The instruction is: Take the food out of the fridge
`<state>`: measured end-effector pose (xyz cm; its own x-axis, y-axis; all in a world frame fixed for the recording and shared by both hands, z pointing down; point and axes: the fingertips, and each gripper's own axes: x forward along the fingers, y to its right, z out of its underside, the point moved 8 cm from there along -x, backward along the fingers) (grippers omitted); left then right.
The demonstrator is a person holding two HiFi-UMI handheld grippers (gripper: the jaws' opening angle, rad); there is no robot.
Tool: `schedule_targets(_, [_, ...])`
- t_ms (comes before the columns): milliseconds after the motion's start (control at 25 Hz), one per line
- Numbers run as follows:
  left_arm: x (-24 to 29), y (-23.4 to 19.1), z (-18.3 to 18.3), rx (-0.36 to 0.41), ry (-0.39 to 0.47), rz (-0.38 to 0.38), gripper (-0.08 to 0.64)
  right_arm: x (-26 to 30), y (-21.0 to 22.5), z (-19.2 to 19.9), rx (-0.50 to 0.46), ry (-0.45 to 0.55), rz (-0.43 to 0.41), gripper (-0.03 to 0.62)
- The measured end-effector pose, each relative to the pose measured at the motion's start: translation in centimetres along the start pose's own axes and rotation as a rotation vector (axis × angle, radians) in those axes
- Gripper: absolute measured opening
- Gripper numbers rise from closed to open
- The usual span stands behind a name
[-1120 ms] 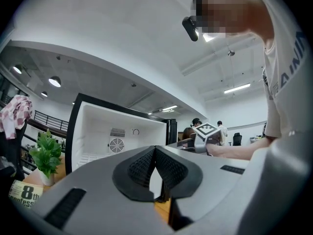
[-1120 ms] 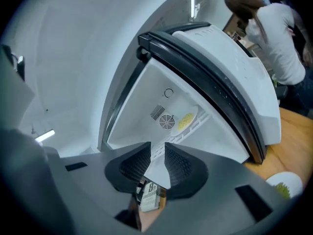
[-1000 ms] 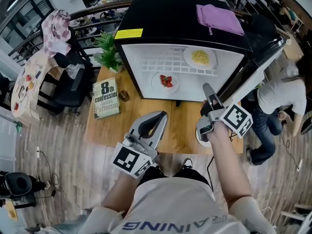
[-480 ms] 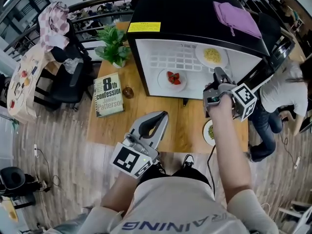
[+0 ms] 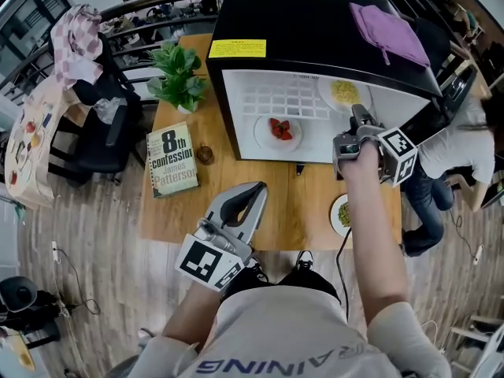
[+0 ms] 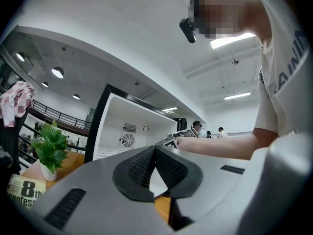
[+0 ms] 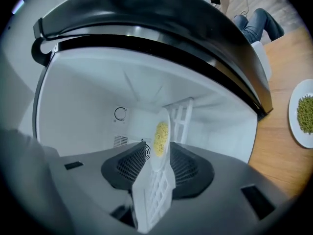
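Jaws, right: the right gripper (image 5: 358,115) (image 7: 159,148) has its jaws apart, and they have just been opening. The rim of the plate of yellow food (image 5: 343,93) (image 7: 160,131) and the edge of the white grid shelf (image 5: 279,99) (image 7: 152,197) stand in the gap, and neither pad presses on them.
Jaws, left: the left gripper (image 5: 258,187) (image 6: 155,149) has its pad tips together, with nothing between them.
Right gripper, place: at the open front of the fridge (image 5: 299,22) (image 6: 122,126) (image 7: 93,97), on its right side, reaching in at shelf level.
Left gripper, place: in front of the fridge and well apart from it, over the near edge of the wooden table (image 5: 181,211), pointing toward the opening.
Yellow food: on its plate on the shelf inside the fridge, toward the right.
Red food: on the plate of red food (image 5: 278,131), inside the fridge, below the shelf and near the front.
Green food: on the plate of green food (image 5: 340,213) (image 7: 304,112), outside the fridge on the table before its right corner, partly hidden by the right forearm.
Fridge top: a purple cloth (image 5: 390,30) lies toward the right.
Left of the fridge: a potted plant (image 5: 179,73) (image 6: 51,148) stands just beside it, and a book (image 5: 173,162) (image 6: 22,192) lies flat nearer the table's front.
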<state>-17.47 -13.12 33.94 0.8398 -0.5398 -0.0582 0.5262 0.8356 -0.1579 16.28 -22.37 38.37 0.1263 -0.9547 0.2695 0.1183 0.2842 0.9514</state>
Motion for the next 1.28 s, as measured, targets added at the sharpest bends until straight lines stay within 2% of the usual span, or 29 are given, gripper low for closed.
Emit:
schedule_targets(280, [-0.2, 0.2, 0.5, -0.008, 0.011, 0.008, 0.008, 0.0, 0.1, -0.1, 0.020, 0.003, 0.020, 0.147])
schedule_targets(600, [-0.2, -0.1, 0.6, -0.018, 0.012, 0.001, 0.008, 0.5, -0.1, 0.4, 0.054, 0.005, -0.020, 0.146])
schedule_targets(720, [-0.3, -0.1, 0.6, -0.016, 0.010, -0.002, 0.008, 1.0, 0.0, 0.3, 0.053, 0.007, -0.028, 0.118])
schedule_targets(880, [-0.4, 0.0, 0.6, -0.013, 0.005, -0.006, 0.008, 1.1, 0.5, 0.3, 0.065, 0.009, -0.020, 0.048])
schedule_targets(1160, [-0.5, 0.5, 0.7, -0.008, -0.002, -0.010, 0.008, 0.4, 1.3, 0.5, 0.077, 0.007, -0.060, 0.029])
schedule_targets(1280, [-0.6, 0.9, 0.7, -0.005, -0.005, -0.011, 0.008, -0.1, 1.8, 0.4, 0.077, 0.003, -0.102, 0.029])
